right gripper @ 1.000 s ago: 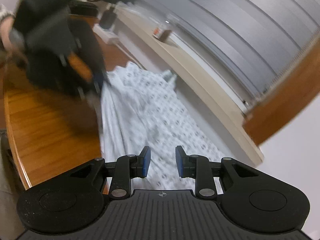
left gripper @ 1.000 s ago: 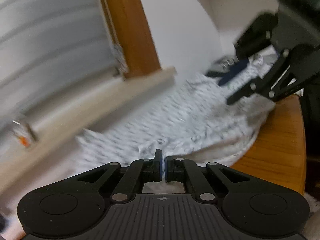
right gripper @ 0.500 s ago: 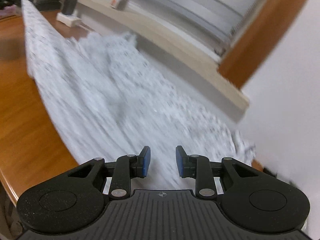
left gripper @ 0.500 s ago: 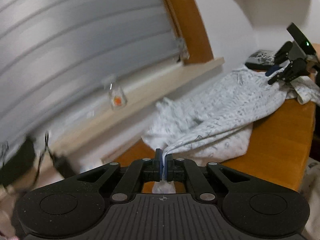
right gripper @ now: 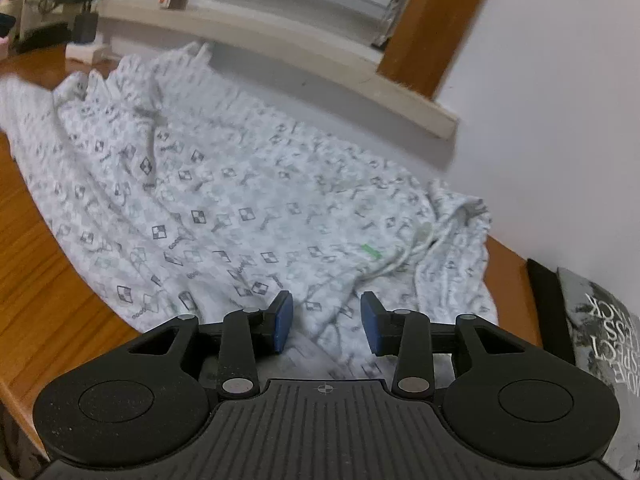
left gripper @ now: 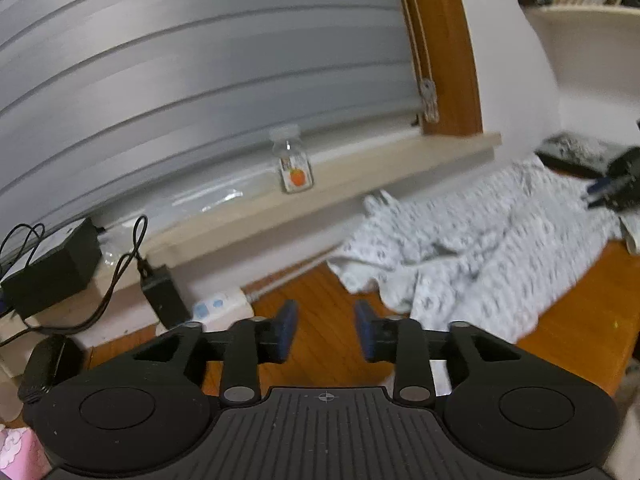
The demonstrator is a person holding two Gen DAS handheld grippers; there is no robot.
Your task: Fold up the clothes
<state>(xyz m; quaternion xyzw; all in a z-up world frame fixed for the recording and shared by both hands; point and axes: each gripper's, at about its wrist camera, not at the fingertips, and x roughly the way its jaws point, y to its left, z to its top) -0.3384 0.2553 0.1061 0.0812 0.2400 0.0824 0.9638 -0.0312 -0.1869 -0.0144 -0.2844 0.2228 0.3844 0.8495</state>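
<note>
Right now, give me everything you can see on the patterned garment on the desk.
The garment is soft white fabric printed all over with small grey checkered diamonds and lettering, with a tiny green mark near its right end. It lies rumpled and spread along the wooden desk, not yet folded, its far edge bunched up against the wall below the window sill. A pale drawstring shows among the folds at the right. The right tongs are opening just above its near edge, nothing pinched between them.

A wooden desk [left gripper: 320, 344] meets a white wall [right gripper: 560, 100] below a grey-blinded window [left gripper: 200, 80] with a pale sill [left gripper: 360, 172].
</note>
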